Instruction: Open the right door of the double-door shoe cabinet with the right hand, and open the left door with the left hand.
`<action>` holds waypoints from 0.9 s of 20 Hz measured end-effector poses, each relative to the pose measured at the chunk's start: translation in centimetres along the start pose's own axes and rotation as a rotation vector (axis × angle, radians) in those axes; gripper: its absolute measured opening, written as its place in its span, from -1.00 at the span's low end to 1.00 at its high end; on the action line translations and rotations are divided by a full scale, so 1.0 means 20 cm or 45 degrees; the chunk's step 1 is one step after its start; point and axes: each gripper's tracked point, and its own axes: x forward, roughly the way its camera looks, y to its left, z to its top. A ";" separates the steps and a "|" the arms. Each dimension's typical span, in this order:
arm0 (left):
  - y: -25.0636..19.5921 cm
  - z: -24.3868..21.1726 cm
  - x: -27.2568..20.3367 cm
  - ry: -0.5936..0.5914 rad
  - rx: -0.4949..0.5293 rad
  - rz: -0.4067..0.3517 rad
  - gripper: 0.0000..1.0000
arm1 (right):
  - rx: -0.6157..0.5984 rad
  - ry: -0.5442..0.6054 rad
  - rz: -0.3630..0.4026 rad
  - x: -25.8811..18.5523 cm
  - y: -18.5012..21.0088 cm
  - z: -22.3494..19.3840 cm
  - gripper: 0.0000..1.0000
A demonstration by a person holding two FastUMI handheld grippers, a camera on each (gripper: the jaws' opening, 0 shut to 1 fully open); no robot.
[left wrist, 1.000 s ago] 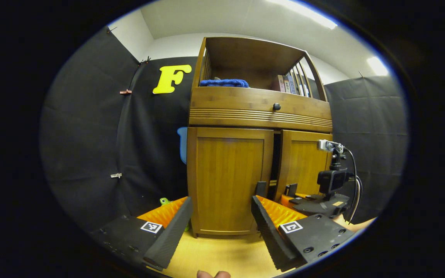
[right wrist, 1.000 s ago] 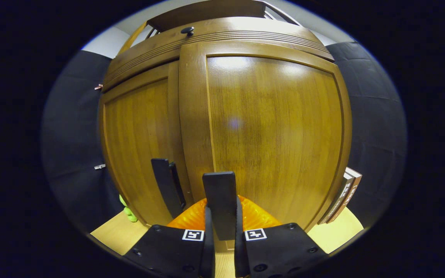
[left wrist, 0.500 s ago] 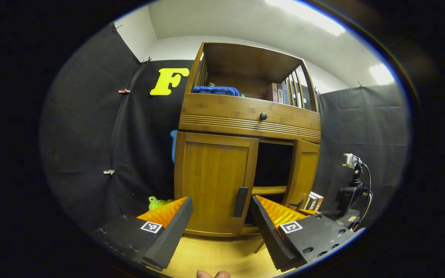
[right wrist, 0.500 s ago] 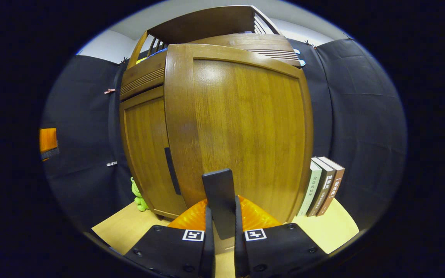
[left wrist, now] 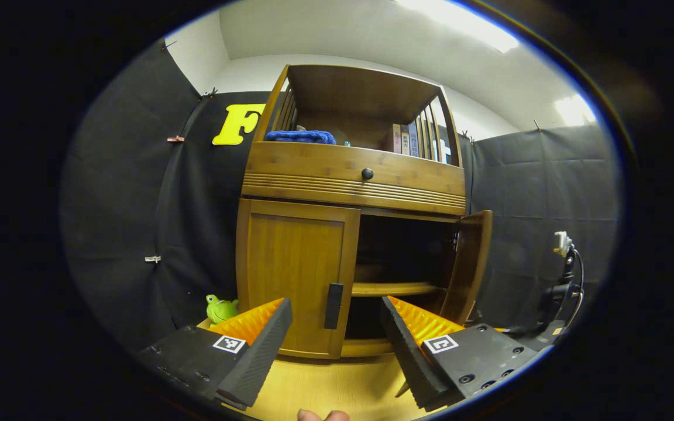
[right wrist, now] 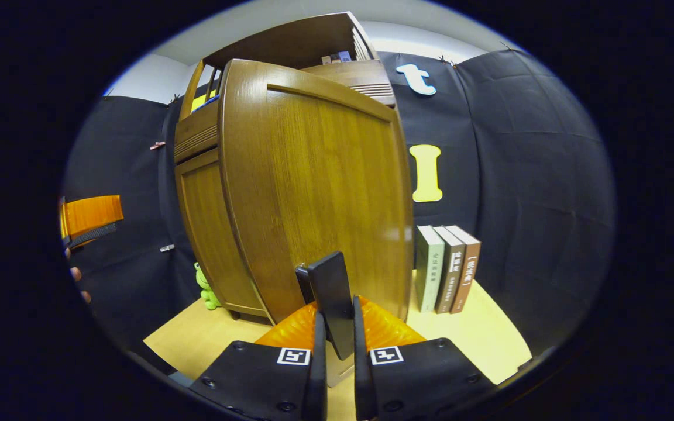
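Progress: about half done by my judgement; the right door [right wrist: 313, 181] stands swung well out from the shoe cabinet [left wrist: 353, 175], the left door [left wrist: 293, 275] sits flush and shut.
Right gripper [right wrist: 337, 351]: jaws narrow, pinched on the right door's handle [right wrist: 332, 295], both fingers pressing its sides.
Left gripper [left wrist: 334, 345]: jaws wide and holding nothing, poised in front of the cabinet and apart from it.
Left door handle [left wrist: 333, 305]: dark upright bar at the door's inner edge, low down, lying between the left gripper's fingers in the left gripper view but farther off, not touched.
Cabinet position: stands on the bench [left wrist: 337, 386] against the booth's cloth wall; opened side shows a dark interior with a shelf board [left wrist: 395, 288].
Remaining: left gripper to reach the bar, close on it and swing the left door out; right door may need little more travel.
Surroundings: green toy frog [left wrist: 220, 308] on the bench just beside the cabinet's left foot; three books [right wrist: 447, 269] upright on the bench beside the open right door; blue cloth [left wrist: 300, 136] and more books on the top shelf; drawer knob [left wrist: 367, 173] above the doors.
Obstructions: the frog sits near the left door's hinge side and looks outside the swing, as far as I can judge; the books stand close behind the right door and could check further opening.
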 end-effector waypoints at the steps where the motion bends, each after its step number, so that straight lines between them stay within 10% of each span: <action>1: -0.03 -0.01 0.01 0.002 0.003 0.000 0.84 | 0.014 0.005 -0.009 -0.02 -0.06 0.00 -0.56; 18: -0.40 -0.02 0.19 0.041 -0.027 -0.017 0.84 | -0.045 -0.055 -0.058 -0.19 -0.64 0.19 -0.68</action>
